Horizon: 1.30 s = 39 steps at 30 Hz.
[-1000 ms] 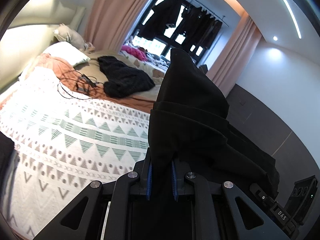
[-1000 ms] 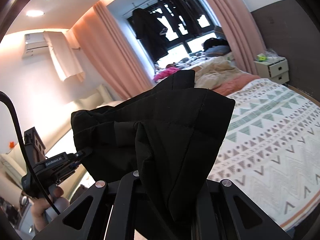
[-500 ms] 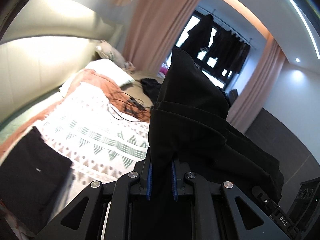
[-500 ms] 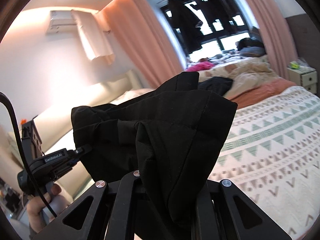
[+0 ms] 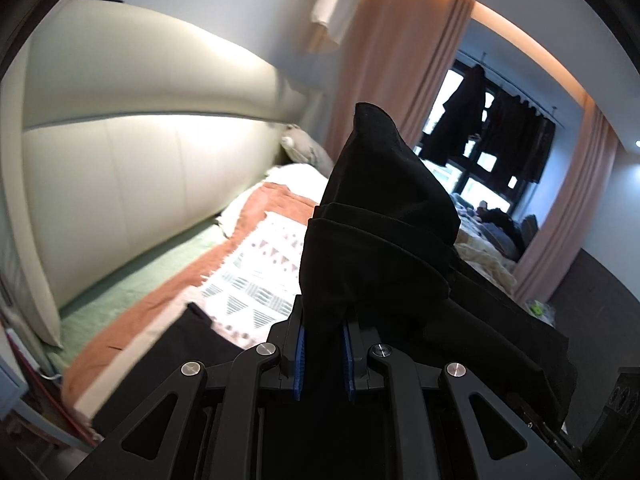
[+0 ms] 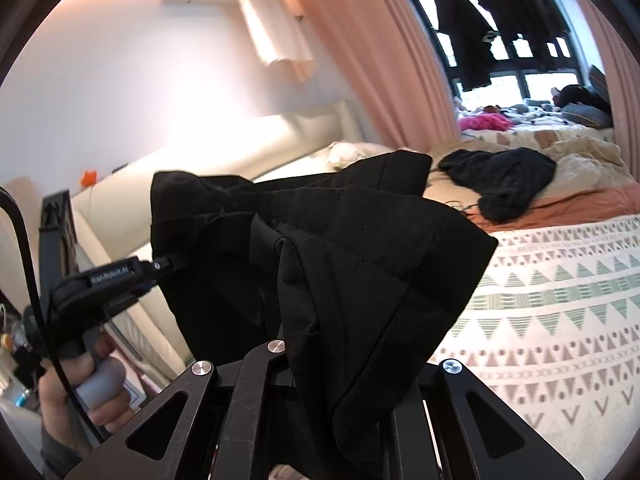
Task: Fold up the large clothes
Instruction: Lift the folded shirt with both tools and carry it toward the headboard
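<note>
We hold the black garment [image 5: 380,240] clamped in both the left gripper [image 5: 323,354] and right gripper [image 6: 320,364], stretched sideways between them, above the patterned bed [image 6: 560,300]

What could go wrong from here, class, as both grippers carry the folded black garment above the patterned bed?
1. The black garment is bunched in thick layers between the left gripper pads; an inner layer may slip and undo the fold.
2. Fabric drapes over the right gripper, hiding its fingertips, so the grip there cannot be checked.
3. Another dark garment already lies on the patterned blanket; setting down carelessly could rumple it.
</note>
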Tool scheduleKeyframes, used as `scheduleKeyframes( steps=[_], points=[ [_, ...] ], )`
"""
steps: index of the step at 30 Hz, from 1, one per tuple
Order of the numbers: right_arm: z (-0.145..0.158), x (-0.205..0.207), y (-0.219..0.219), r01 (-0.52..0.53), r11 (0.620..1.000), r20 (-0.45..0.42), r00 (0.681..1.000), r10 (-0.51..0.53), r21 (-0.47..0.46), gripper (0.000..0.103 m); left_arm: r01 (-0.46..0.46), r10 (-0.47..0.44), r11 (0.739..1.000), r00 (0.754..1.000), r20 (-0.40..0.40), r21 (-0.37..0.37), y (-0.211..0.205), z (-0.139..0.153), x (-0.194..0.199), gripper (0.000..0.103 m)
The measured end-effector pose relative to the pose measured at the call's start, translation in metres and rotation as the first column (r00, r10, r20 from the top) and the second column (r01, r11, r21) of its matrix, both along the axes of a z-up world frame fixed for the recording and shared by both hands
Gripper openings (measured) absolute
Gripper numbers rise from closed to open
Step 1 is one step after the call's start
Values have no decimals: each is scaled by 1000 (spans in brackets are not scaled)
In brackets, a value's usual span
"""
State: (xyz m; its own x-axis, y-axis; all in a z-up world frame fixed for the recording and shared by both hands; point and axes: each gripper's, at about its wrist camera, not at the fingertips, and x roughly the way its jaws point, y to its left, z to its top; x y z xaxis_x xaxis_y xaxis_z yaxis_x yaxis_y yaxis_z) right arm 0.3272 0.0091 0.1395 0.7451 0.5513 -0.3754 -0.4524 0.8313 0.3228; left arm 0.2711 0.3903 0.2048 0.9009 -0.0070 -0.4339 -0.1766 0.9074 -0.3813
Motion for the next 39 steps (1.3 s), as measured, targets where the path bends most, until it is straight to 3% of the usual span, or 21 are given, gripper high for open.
scheduleKeyframes(
  steps=[8, 15, 20, 27, 34, 39],
  points=[
    [-2, -14, 79, -134, 991, -27, 991, 134, -13, 10, -140, 142, 988, 989, -31, 60, 67, 0, -25, 15],
    [-7, -53, 134, -250, 967, -52, 967, 248, -41, 10, -208, 217, 971, 974, -69, 118, 95, -3, -35, 15],
    [-19, -50, 156, -317, 947, -93, 946, 312, -44, 10, -230, 248, 962, 961, -125, 147, 109, -30, -17, 15],
    [-58, 8, 179, -385, 921, -206, 908, 365, -61, 10, -240, 259, 964, 943, -208, 115, 113, -81, 48, 15],
    [-96, 70, 166, -376, 924, -272, 899, 344, -73, 10, -223, 258, 962, 931, -258, 155, 115, -102, 110, 15],
    [-117, 110, 172, -381, 922, -309, 887, 342, -74, 9, -233, 286, 952, 906, -313, 197, 118, -127, 153, 16]
  ],
)
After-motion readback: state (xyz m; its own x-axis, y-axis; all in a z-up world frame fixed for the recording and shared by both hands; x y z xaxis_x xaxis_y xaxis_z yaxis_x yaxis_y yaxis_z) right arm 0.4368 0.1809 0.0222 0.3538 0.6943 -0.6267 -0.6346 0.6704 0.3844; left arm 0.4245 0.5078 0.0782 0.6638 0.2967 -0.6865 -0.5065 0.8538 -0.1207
